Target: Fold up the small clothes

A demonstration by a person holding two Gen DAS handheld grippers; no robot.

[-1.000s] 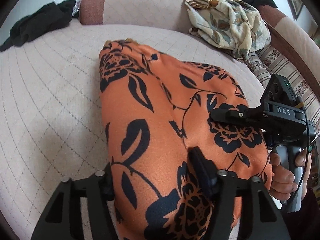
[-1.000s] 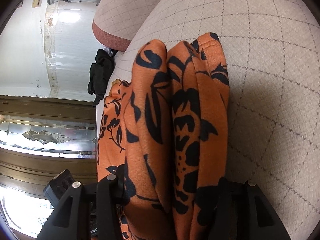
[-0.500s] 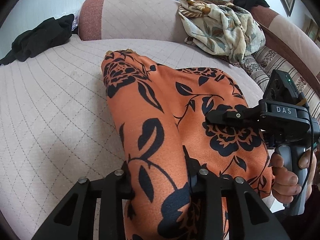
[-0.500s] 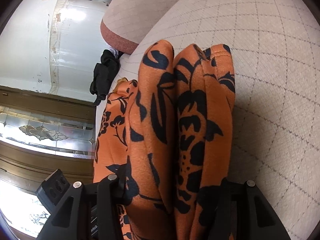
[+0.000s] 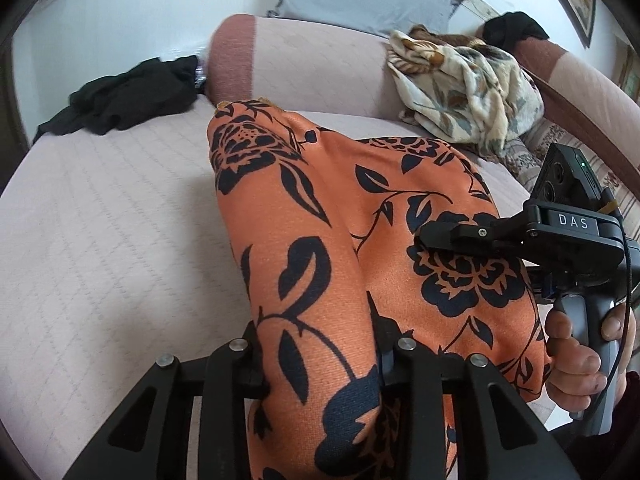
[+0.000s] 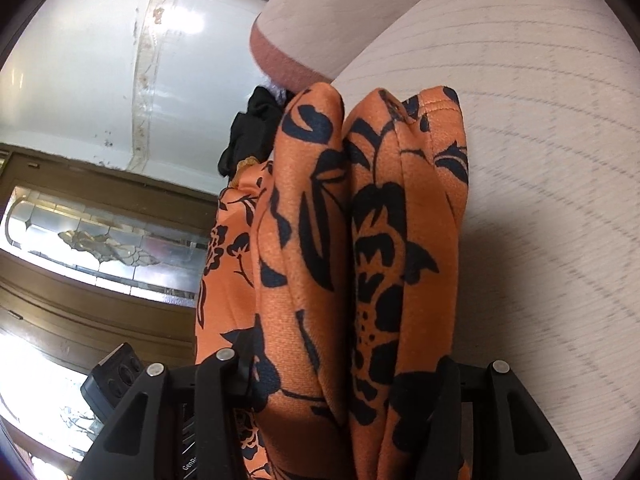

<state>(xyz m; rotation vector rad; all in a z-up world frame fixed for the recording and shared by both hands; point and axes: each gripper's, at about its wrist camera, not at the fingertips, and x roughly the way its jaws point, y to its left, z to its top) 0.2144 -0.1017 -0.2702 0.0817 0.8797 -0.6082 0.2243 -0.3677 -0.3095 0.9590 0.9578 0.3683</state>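
An orange garment with a black flower print (image 5: 328,216) lies on the pale quilted sofa seat (image 5: 100,220), its near edge lifted. My left gripper (image 5: 320,360) is shut on a bunched fold of its near edge. My right gripper (image 6: 344,376) is shut on two thick folds of the same garment (image 6: 360,240). In the left wrist view the right gripper (image 5: 432,236) comes in from the right, held by a hand, its upper finger lying over the cloth.
A black garment (image 5: 128,100) lies at the seat's far left. A cream floral blanket (image 5: 464,80) is heaped at the back right by the armrest. A round bolster (image 5: 296,64) runs along the back. A glazed wooden door (image 6: 80,240) shows in the right wrist view.
My left gripper has closed from wide apart onto a narrower fold of the garment. Both grippers have lifted and tilted up, so more of the room and sofa back shows.
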